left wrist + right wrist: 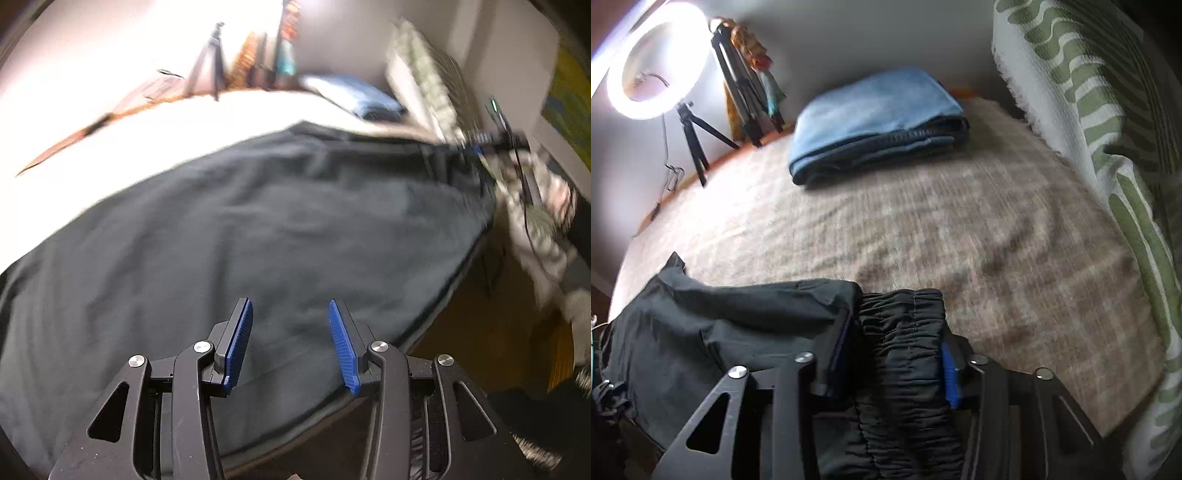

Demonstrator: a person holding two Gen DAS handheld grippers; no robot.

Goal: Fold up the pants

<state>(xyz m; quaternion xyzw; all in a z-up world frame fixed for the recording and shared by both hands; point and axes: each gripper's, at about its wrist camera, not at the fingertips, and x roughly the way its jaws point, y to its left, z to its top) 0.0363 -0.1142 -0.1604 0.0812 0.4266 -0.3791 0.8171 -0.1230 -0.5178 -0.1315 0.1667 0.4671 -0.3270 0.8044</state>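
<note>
Dark grey pants (258, 229) lie spread flat across the bed, reaching its near edge. My left gripper (290, 314) is open and empty, just above the near part of the cloth. In the right wrist view the pants' gathered elastic waistband (905, 332) sits between the jaws of my right gripper (894, 354), which is shut on it; the rest of the dark cloth (701, 332) drapes away to the left. The right gripper also shows far off in the left wrist view (480, 147), at the far end of the pants.
Folded blue jeans (871, 122) lie at the back of the beige bed cover (997, 240). A ring light on a tripod (657, 62) stands at the back left. A green-and-white patterned blanket (1108, 147) hangs along the right. Wooden floor (491, 332) shows beyond the bed edge.
</note>
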